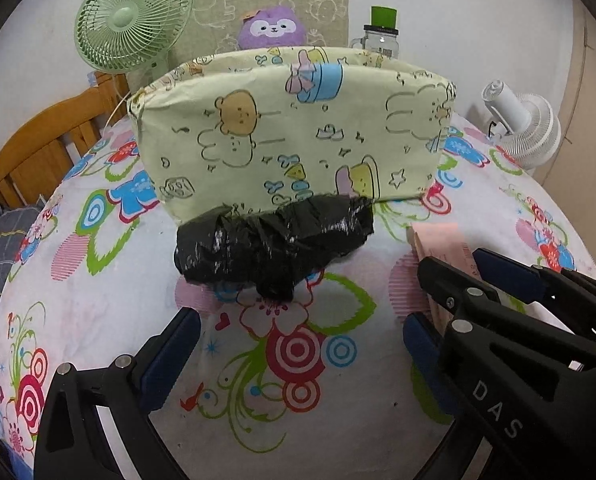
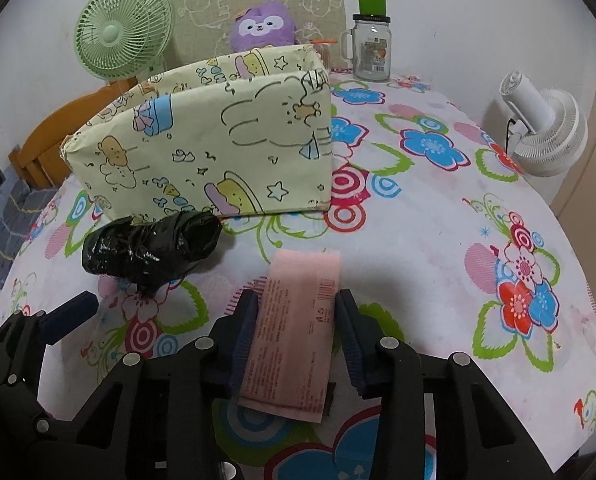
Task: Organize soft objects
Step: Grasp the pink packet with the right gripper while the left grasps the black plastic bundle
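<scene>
A pale yellow cartoon-print fabric box (image 1: 290,128) (image 2: 210,140) stands open-topped on the flowered bedsheet (image 2: 417,220). A crumpled black plastic bag bundle (image 1: 270,248) (image 2: 154,248) lies against the box's front. A flat pink packet (image 2: 294,332) (image 1: 437,240) lies to the bundle's right. My right gripper (image 2: 298,312) (image 1: 463,268) is shut on the pink packet, one pad on each long edge. My left gripper (image 1: 298,344) stands open just in front of the black bundle, nothing between its fingers. A purple plush toy (image 1: 272,28) (image 2: 262,26) sits behind the box.
A green fan (image 1: 132,18) (image 2: 122,28) stands at the back left. A glass jar with a green lid (image 2: 371,48) (image 1: 379,36) is at the back. A white fan (image 2: 545,128) (image 1: 521,128) sits off the right edge, a wooden frame (image 1: 46,148) at the left.
</scene>
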